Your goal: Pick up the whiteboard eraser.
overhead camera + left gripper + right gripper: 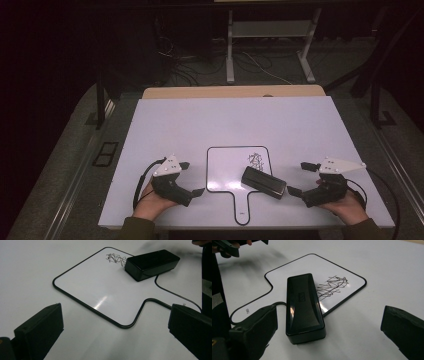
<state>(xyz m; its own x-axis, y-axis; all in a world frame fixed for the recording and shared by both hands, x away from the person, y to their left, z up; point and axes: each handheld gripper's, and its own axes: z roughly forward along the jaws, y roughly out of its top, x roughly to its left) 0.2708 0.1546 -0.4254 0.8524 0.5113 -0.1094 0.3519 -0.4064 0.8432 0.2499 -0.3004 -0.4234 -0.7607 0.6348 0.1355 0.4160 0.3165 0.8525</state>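
Both grippers' jaws wide, empty. Eraser [304,307] on whiteboard [294,267]: prob. light, stiff, slick shell; grip long sides w/ right gripper [301,178].

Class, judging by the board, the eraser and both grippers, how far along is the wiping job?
Done: nothing; the scribble is intact on the whiteboard. In hand: the right gripper sits open beside the eraser, not gripping; the left gripper is open too. Left: grasp, wipe.

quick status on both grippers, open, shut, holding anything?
Left gripper: open, holding nothing, beside the small whiteboard.
Right gripper: open, holding nothing, jaws facing the black eraser.
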